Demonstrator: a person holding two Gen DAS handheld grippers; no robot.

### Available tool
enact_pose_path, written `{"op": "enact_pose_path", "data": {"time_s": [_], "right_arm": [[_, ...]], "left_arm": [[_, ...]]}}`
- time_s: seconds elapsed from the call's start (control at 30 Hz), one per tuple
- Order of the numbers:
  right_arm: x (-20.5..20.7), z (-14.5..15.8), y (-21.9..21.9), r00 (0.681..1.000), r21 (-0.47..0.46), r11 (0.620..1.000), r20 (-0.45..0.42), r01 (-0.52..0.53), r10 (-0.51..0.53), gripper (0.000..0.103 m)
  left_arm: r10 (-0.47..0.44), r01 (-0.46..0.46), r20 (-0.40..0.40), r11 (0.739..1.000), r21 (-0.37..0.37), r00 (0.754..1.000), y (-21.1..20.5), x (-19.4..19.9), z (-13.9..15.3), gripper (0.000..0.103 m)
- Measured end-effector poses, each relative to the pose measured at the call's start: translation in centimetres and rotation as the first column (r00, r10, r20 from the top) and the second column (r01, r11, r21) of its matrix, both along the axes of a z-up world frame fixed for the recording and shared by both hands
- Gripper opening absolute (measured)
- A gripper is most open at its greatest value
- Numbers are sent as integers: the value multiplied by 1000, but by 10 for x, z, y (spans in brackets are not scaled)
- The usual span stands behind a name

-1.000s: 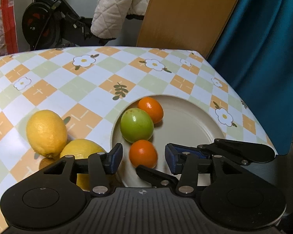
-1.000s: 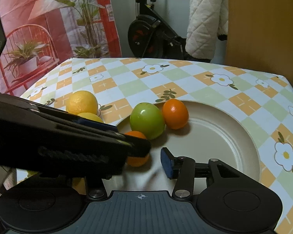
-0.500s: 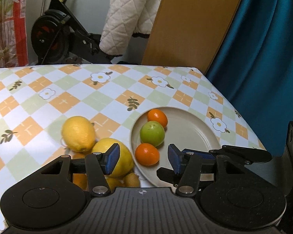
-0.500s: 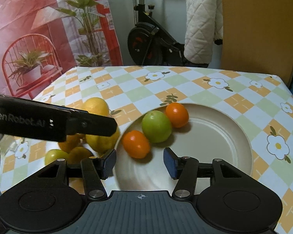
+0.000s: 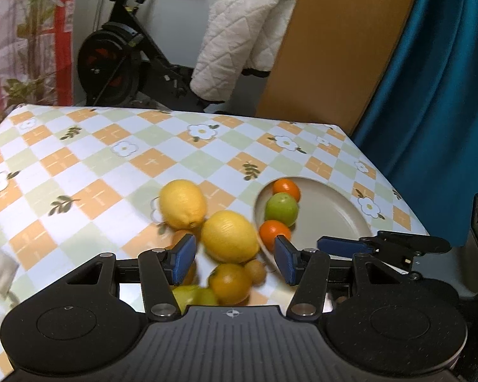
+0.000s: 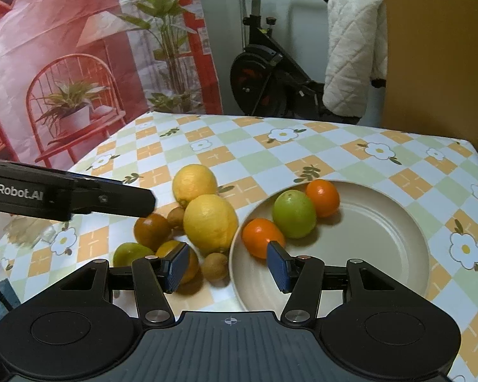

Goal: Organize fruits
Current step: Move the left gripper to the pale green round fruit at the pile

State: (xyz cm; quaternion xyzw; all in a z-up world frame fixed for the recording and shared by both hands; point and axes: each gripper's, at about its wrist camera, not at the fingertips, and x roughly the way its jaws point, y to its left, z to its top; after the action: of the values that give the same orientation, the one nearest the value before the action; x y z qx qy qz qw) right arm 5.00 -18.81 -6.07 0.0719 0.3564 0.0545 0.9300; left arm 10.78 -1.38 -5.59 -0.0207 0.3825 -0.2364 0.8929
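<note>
Beside the plate, nearer lemon points nipple-down, toward camera.

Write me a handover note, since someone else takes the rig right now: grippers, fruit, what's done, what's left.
Left hand-held gripper: open, empty, above the loose fruit.
Right hand-held gripper: open, empty, over the plate's near edge.
Plate: two oranges and a green fruit.
On the tablecloth beside the plate: two lemons, dark orange fruit, a green one, small brown ones.
Done: three fruits plated. Left: the loose pile.
</note>
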Motion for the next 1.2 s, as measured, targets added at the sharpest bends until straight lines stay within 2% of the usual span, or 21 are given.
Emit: {"op": "enact_pose_path", "data": {"time_s": [0.23,0.4,0.6,0.9,1.2], "right_arm": [[-3,-4,10,1000,2,1000,-9,-22,22,50],[-3,-6,17,999,-4,999,-18,-47,47,50],[-2,-10,31,995,-12,996,-38,-94,93,50],[3,-17,72,970,-42,972,-79,-233,229,48],[15,-18,97,954,-80,954,-104,-290,282,44]], "left_arm": [[70,-70,-19,997,-27,997,35,-9,-5,57],[89,-90,-36,995,-32,995,45,-13,-12,57],[66,-68,-54,997,-34,996,41,-16,-20,57],[17,-21,-114,999,-38,993,47,-13,-38,56],[-14,5,-129,997,-75,992,60,-5,-44,56]]}}
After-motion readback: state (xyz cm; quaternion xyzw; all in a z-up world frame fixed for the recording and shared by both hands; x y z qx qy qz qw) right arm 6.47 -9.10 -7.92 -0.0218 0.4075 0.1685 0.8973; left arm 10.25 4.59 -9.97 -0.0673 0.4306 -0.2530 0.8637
